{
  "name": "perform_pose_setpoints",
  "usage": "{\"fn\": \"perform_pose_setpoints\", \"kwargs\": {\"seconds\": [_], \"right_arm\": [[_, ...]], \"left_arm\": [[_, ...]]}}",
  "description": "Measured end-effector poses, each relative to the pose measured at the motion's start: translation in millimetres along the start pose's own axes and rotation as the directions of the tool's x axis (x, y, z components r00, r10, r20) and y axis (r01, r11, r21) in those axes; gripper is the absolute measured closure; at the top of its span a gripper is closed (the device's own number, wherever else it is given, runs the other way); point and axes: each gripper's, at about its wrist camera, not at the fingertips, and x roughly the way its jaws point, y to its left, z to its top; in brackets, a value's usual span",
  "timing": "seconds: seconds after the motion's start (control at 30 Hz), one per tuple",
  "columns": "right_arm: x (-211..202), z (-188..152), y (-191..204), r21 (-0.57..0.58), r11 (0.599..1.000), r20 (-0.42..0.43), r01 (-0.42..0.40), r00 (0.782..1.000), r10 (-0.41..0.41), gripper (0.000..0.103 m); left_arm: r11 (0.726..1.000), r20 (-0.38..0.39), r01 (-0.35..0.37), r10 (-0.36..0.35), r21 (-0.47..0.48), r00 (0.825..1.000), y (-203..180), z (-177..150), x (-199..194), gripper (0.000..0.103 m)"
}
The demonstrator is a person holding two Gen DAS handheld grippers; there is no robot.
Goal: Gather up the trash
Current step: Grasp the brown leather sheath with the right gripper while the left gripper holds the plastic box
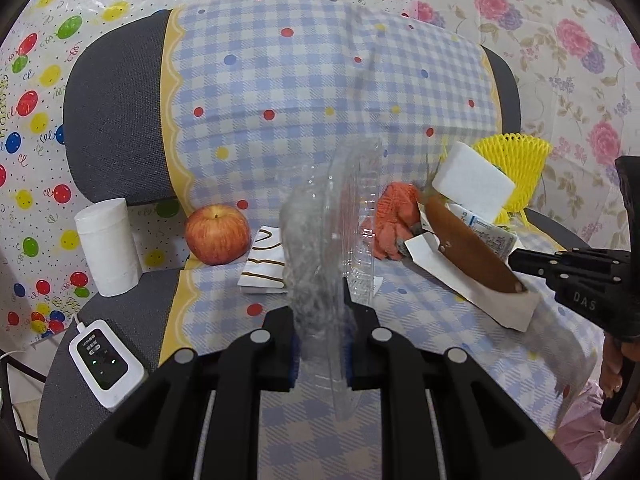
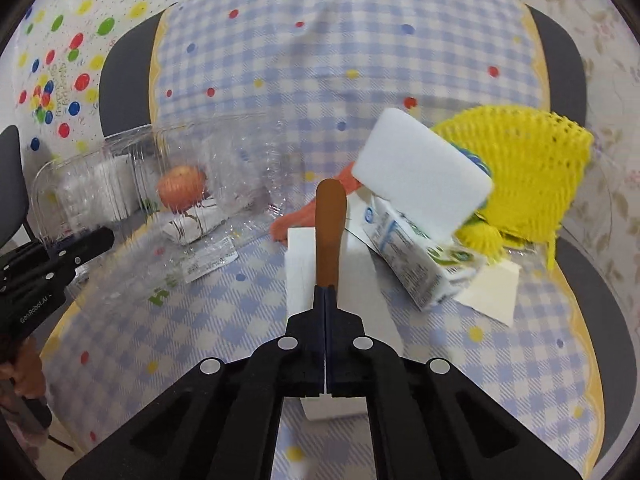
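From the left wrist camera, the left claw [image 1: 321,354] is clamped on a clear plastic container [image 1: 332,240], which stands on edge between the 2 pads and rises above the checked cloth [image 1: 280,88] draped over a grey chair [image 1: 112,120]. Behind it lie a red apple [image 1: 217,234], a white roll [image 1: 107,246] at the left edge and a striped packet [image 1: 264,266] just beside the apple; a white device with green lights [image 1: 105,363] sits on the chair seat at lower left. To the right, the right claw [image 1: 524,266] comes in from the side, pinching a brown wooden stick [image 1: 468,250] over white paper [image 1: 460,280] — behind it are an orange cloth [image 1: 394,220], a white sponge block [image 1: 472,182] and yellow foam netting [image 1: 514,168]. From the right wrist camera, the right claw [image 2: 327,292] is closed tight on the brown wooden stick [image 2: 330,232], which points straight ahead above the white paper [image 2: 300,264]. A milk carton [image 2: 412,256] lies tilted just right of it, the white sponge block [image 2: 424,184] resting on top, the yellow foam netting [image 2: 520,172] beyond. At left, the left claw [image 2: 60,256] holds the clear plastic container [image 2: 120,184] — the apple [image 2: 182,192] shows through it.
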Motion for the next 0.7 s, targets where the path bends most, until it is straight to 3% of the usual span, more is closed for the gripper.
{"fn": "perform_pose_setpoints", "kwargs": {"seconds": [0.07, 0.13, 0.2, 0.27, 0.5, 0.7], "right_arm": [[3.9, -2.6, -1.0, -0.003, 1.0, -0.01, 0.004, 1.0, -0.004, 0.099], [10.4, -3.7, -5.5, 0.016, 1.0, -0.014, -0.004, 1.0, 0.004, 0.087], [14.4, -5.3, -4.4, 0.021, 1.0, -0.005, 0.001, 1.0, -0.001, 0.061], [18.7, -2.7, -0.4, 0.011, 1.0, 0.006, -0.005, 1.0, 0.005, 0.054], [47.9, 9.0, 27.1, -0.049, 0.999, -0.027, 0.001, 1.0, -0.002, 0.054], [73.5, 15.2, 52.9, -0.14, 0.985, -0.064, 0.101, 0.992, -0.111, 0.052]], "left_arm": [[1.0, -0.004, -0.002, 0.002, 0.001, 1.0, -2.5, -1.7, 2.0, 0.089], [1.0, -0.011, -0.001, 0.001, -0.002, 1.0, -3.3, -3.6, 4.7, 0.089], [1.0, -0.013, -0.007, 0.007, 0.004, 1.0, -4.5, -5.3, 6.9, 0.089], [1.0, -0.013, -0.009, 0.009, 0.007, 1.0, -3.8, -5.5, 9.2, 0.089], [1.0, -0.019, -0.005, 0.005, -0.009, 1.0, -0.8, -3.4, 23.2, 0.089], [1.0, -0.02, 0.014, -0.014, -0.008, 1.0, -1.6, 0.9, 26.8, 0.089]]}}
